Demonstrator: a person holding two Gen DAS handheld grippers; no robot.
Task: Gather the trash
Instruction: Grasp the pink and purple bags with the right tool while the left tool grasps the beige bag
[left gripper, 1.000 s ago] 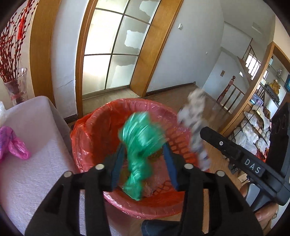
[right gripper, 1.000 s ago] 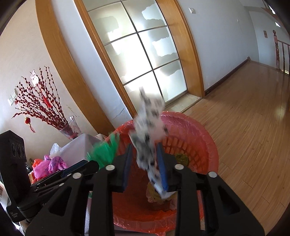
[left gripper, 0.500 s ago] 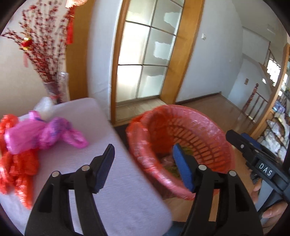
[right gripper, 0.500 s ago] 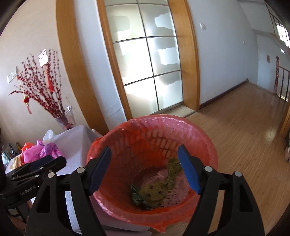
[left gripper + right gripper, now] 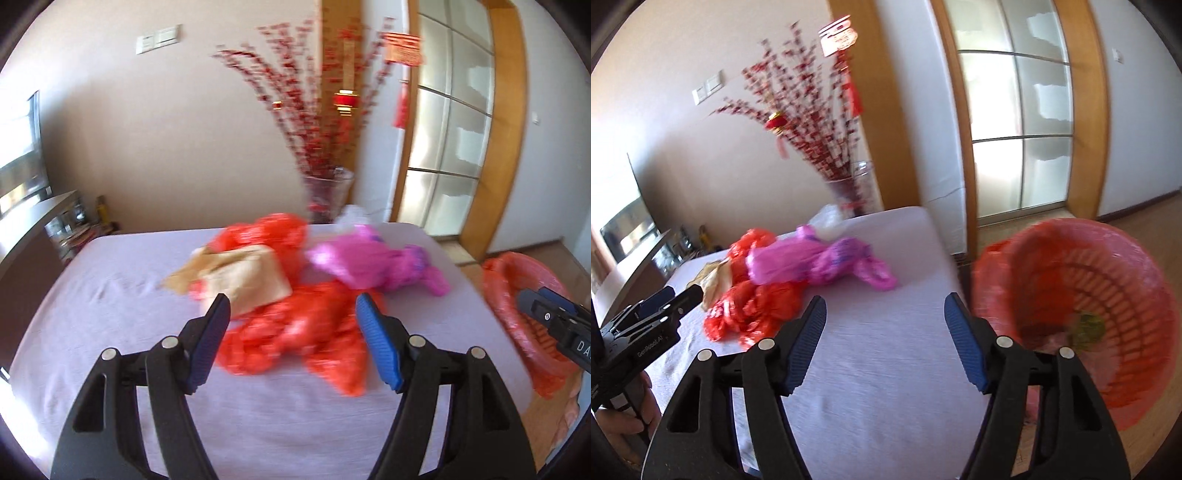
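Left wrist view, contents by size. Bench point(image 5: 110, 306): lavender cloth cover, carries all loose trash. Basket point(image 5: 1108, 295): round, lined with a red bag, stands on the wood floor just beside the bench's far corner; green and pale scraps lie at its bottom. Red plastic bag point(image 5: 295, 332): crumpled, nearest item, lies on the bench straight ahead of the left tool point(image 5: 293, 325). Second red bag point(image 5: 266, 232): behind it, partly covered. Pink plastic bag point(image 5: 373, 262): knotted, to the right of the red ones, touching them. Brown paper bag point(image 5: 243, 277): flattened, rests on the red heap. Glass vase point(image 5: 327, 192): holds red blossom branches, stands behind the bench; image blurred. Left tool: released, jaws spread wide, hovering above the bench, nothing between them. Right tool point(image 5: 884, 332): released likewise, jaws wide, over bare cloth between the pile and the basket.
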